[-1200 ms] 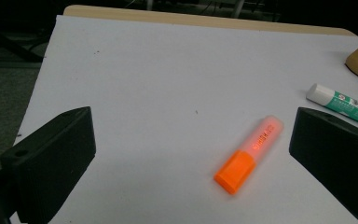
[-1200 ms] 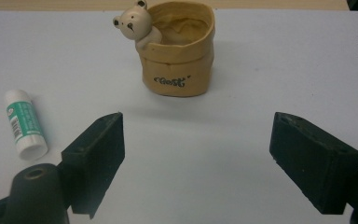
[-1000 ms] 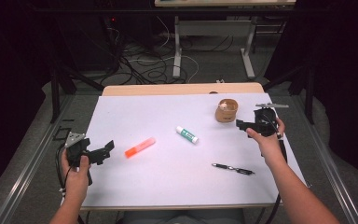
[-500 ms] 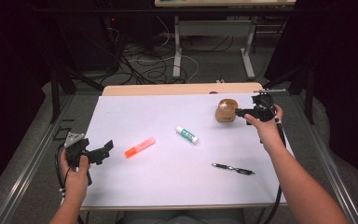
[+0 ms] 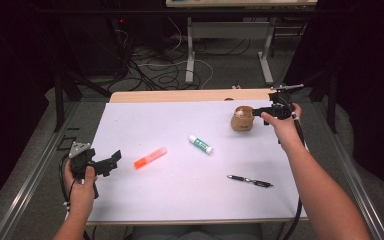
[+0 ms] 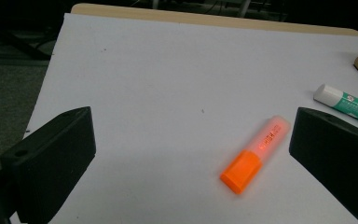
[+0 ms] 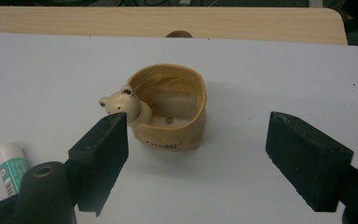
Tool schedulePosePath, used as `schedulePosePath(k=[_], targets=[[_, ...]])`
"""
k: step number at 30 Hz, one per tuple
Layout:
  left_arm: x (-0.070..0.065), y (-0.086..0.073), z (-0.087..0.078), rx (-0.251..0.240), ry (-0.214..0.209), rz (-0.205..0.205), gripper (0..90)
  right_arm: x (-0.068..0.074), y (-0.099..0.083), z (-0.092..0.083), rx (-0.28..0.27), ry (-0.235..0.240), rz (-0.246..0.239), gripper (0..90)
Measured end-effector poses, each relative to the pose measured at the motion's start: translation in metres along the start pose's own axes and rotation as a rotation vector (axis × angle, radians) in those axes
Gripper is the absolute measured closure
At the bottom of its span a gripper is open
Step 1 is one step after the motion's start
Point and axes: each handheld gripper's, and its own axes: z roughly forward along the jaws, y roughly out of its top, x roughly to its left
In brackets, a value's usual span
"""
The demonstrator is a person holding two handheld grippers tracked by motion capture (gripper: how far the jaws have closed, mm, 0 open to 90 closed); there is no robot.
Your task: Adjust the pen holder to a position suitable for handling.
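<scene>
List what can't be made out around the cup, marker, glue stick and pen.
- Cup: wall print too small, right gripper view.
- Glue stick: cut off by frame edge and jaw, left gripper view.
- Marker: print blurred there.
- Pen: too small for detail, high view.

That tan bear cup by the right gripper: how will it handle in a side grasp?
The tan bear cup looks rigid, probably wood or ceramic, so it shouldn't squash. Its glossy wall may slip a little under the pads. It sits upright on a wide base, so tipping seems unlikely, though the small bear head sticking out at the rim could catch a pad or chip.
</scene>
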Motion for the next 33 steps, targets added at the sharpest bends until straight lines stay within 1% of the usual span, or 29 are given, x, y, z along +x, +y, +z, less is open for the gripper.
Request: schedulePosePath(k=[2, 3, 8, 9, 11, 13, 14, 16, 17, 18, 20, 21, 23, 24, 27, 28, 29, 32, 33], targets=[[0.0, 0.0, 0.0, 0.0, 0.0, 0.0, 0.4, 0.001, 0.002, 0.003, 0.005, -0.011, -0.001, 21.8], [0.0, 0.0, 0.0, 0.0, 0.0, 0.0, 0.4, 0.0, 0.003, 0.005, 0.006, -0.018, -0.015, 22.3], [0.001, -0.001, 0.0, 0.008, 0.001, -0.005, 0.4, 0.002, 0.008, 0.01, 0.01, -0.024, -0.008, 26.4], [0.001, -0.001, 0.0, 0.008, 0.0, -0.007, 0.4, 0.001, 0.009, 0.015, 0.016, -0.031, -0.015, 29.1], [0.0, -0.001, 0.0, 0.007, 0.0, -0.007, 0.4, 0.001, 0.01, 0.021, 0.026, -0.039, -0.02, 31.6], [0.0, -0.001, 0.0, 0.007, 0.001, -0.007, 0.4, 0.001, 0.011, 0.024, 0.032, -0.038, -0.02, 32.3], [0.001, -0.001, 0.001, 0.005, 0.002, -0.006, 0.4, 0.001, 0.013, 0.029, 0.037, -0.048, -0.03, 33.0], [0.001, -0.001, 0.001, 0.006, 0.004, -0.01, 0.4, 0.0, 0.014, 0.033, 0.027, -0.058, -0.033, 34.4], [0.001, -0.001, 0.001, 0.006, 0.004, -0.011, 0.4, 0.0, 0.015, 0.036, 0.03, -0.056, -0.023, 37.4], [0.001, -0.001, 0.001, 0.006, 0.004, -0.011, 0.4, 0.0, 0.015, 0.036, 0.03, -0.056, -0.023, 37.4], [0.001, -0.001, 0.002, 0.004, 0.003, -0.016, 0.4, -0.003, 0.015, 0.043, 0.045, -0.063, -0.002, 39.1], [0.001, -0.002, 0.002, 0.004, 0.003, -0.017, 0.4, -0.004, 0.015, 0.046, 0.045, -0.063, -0.001, 38.9], [0.001, -0.002, 0.002, 0.007, 0.001, -0.014, 0.4, -0.006, 0.014, 0.052, 0.059, -0.08, -0.004, 38.9], [0.001, -0.002, 0.002, 0.007, 0.001, -0.014, 0.4, -0.006, 0.014, 0.052, 0.059, -0.08, -0.004, 38.9], [0.001, -0.002, 0.002, 0.008, 0.0, -0.014, 0.4, -0.01, 0.012, 0.06, 0.071, -0.106, -0.003, 43.8], [0.001, -0.002, 0.002, 0.008, 0.002, -0.017, 0.4, -0.011, 0.012, 0.061, 0.07, -0.109, -0.004, 44.5], [0.001, -0.002, 0.002, 0.008, 0.002, -0.017, 0.4, -0.011, 0.012, 0.062, 0.077, -0.103, 0.009, 45.1], [0.001, -0.002, 0.002, 0.011, 0.005, -0.021, 0.4, -0.012, 0.012, 0.066, 0.079, -0.11, 0.021, 48.1], [0.002, -0.002, 0.002, 0.006, 0.004, -0.02, 0.4, -0.013, 0.011, 0.067, 0.085, -0.115, 0.015, 48.5]])
